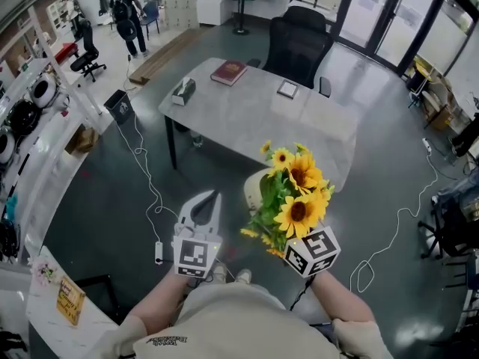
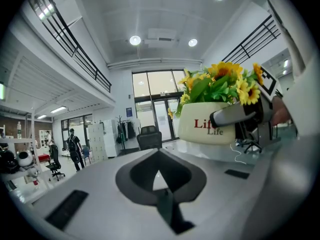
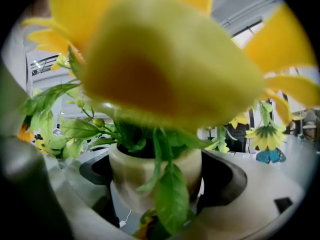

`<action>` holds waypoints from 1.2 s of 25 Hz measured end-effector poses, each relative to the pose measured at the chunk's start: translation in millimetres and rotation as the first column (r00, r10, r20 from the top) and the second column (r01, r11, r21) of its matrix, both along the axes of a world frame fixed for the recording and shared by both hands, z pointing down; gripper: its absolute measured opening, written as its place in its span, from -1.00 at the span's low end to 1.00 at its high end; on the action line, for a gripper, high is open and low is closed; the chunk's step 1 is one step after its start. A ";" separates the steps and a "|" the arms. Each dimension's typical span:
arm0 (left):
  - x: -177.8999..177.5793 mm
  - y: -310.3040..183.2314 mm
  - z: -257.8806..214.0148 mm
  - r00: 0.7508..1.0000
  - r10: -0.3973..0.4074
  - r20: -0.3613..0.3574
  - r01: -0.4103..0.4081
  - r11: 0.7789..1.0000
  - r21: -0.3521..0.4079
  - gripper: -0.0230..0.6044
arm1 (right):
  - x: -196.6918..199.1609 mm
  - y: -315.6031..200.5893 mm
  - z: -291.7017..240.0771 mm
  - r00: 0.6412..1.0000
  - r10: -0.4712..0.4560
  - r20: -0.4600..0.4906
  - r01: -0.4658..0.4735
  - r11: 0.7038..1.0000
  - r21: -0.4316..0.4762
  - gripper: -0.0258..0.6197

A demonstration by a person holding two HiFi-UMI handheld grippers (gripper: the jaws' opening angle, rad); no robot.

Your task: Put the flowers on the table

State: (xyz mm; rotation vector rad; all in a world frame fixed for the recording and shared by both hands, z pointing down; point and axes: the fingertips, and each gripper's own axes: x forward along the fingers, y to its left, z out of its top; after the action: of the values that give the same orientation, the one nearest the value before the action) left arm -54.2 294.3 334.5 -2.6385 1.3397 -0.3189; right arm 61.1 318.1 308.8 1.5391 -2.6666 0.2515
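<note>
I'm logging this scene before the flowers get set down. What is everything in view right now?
Yellow sunflowers with green leaves: one bunch, yellow, in the pot.
Cream round pot: one, cream, between the right gripper's jaws.
Grey rectangular table: one, grey, ahead.
Red hardcover book: one, red, table's far edge.
Grey tissue box: one, grey, table's left end.
Black office chair: one, black, behind table.
Left gripper: one, white, shut, empty.
Right gripper: one, white, shut on pot.

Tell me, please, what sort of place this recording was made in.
Probably an open-plan office or lab hall: a grey table with a black office chair behind it, tall glass doors beyond, and a railed mezzanine overhead in the left gripper view.
</note>
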 end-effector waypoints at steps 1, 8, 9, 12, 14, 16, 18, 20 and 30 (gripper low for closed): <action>2.6 0.1 0.8 1.000 -0.001 0.001 0.001 1.000 0.001 -0.91 | 2.7 0.0 0.1 1.000 -0.001 -0.002 0.001 1.000 0.002 0.66; 16.9 -6.1 3.2 1.000 -0.025 0.002 0.025 1.000 0.017 -0.91 | 20.2 -5.2 1.8 1.000 -0.013 -0.013 0.013 1.000 0.018 0.66; 17.2 -6.9 3.3 1.000 -0.030 0.002 0.030 0.999 0.017 -0.91 | 21.8 -6.0 2.8 1.000 -0.015 -0.014 0.015 1.000 0.017 0.66; 17.8 -9.4 4.5 0.999 -0.041 0.005 0.040 0.999 0.015 -0.91 | 25.6 -10.0 6.0 1.000 -0.020 -0.017 0.020 1.000 0.012 0.66; 18.4 -12.1 5.7 0.999 -0.046 0.007 0.045 0.999 0.020 -0.91 | 27.4 -13.4 7.2 1.000 -0.025 -0.019 0.025 1.000 0.017 0.66; 20.1 -16.0 6.4 0.999 -0.051 0.007 0.051 0.998 0.024 -0.91 | 29.6 -17.7 7.2 0.999 -0.028 -0.021 0.029 0.999 0.024 0.66; 21.7 -21.2 8.1 0.998 -0.056 0.010 0.056 0.998 0.027 -0.91 | 31.5 -23.5 8.0 0.999 -0.032 -0.022 0.033 0.999 0.029 0.66; 22.7 -28.7 11.4 0.998 -0.060 0.010 0.060 0.998 0.031 -0.91 | 33.2 -30.8 11.1 0.999 -0.036 -0.027 0.037 0.999 0.033 0.66; 22.7 -81.1 26.4 0.997 -0.073 0.005 0.073 0.997 0.041 -0.91 | 39.8 -82.4 28.5 0.999 -0.033 -0.032 0.035 0.999 0.036 0.66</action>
State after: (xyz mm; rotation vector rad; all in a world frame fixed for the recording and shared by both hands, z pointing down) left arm -31.5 213.1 361.0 -2.5580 1.4275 -0.3058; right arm 100.8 235.7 337.3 1.4931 -2.6852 0.1761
